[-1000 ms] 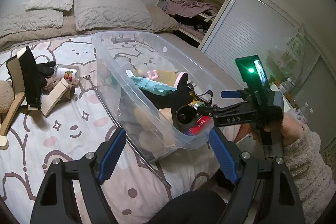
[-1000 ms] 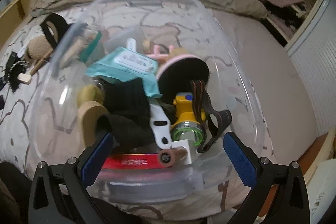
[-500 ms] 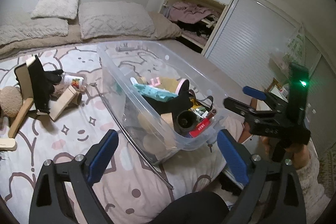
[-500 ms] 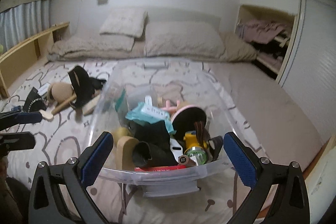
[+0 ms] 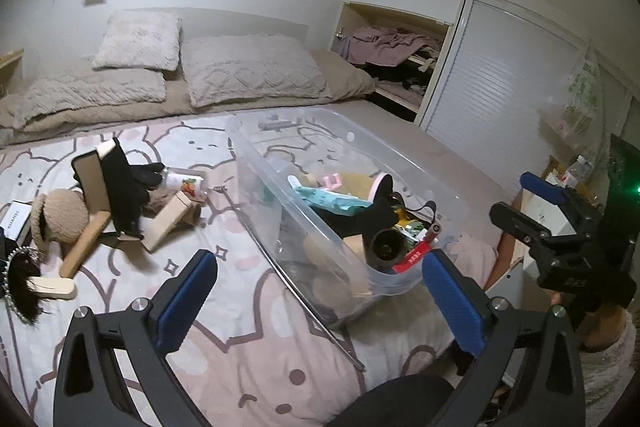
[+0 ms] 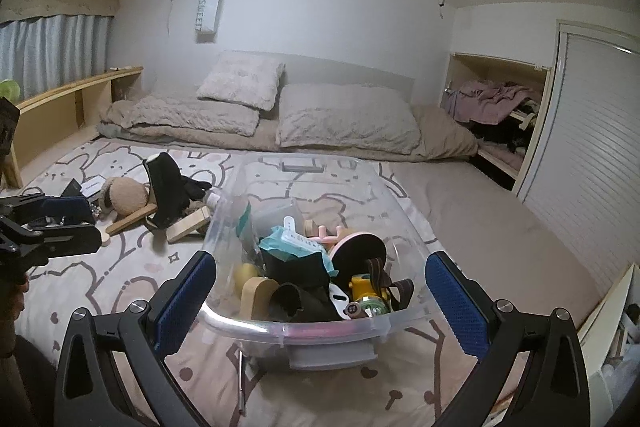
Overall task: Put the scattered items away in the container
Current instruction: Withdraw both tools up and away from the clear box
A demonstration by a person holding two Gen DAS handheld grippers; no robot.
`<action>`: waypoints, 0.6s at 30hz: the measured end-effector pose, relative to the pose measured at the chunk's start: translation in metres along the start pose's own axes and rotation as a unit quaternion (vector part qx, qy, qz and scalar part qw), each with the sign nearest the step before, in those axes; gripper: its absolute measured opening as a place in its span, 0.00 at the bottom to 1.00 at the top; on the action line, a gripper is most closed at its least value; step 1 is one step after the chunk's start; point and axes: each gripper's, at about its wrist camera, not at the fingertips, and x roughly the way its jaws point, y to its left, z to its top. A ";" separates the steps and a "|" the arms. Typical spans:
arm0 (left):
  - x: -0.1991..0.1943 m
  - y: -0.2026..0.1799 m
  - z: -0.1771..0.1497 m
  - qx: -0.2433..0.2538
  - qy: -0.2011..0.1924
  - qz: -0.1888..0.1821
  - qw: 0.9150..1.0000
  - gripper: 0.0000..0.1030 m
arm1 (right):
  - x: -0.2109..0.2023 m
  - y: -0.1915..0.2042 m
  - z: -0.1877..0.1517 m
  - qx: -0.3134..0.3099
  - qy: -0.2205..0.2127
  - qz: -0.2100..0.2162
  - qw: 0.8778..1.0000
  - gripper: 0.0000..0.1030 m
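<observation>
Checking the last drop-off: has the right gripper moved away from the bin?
Yes. The right gripper has backed off the clear bin, which now sits smaller and farther ahead.

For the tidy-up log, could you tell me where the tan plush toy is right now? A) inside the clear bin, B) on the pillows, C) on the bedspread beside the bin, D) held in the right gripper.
C: the tan plush toy lies on the bedspread among other loose items, outside the clear bin, and both the left gripper and right gripper are open and empty.
</observation>
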 end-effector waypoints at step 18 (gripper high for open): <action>-0.027 0.010 0.002 0.025 -0.040 0.042 0.998 1.00 | -0.005 0.013 -0.007 0.023 -0.039 0.027 0.999 1.00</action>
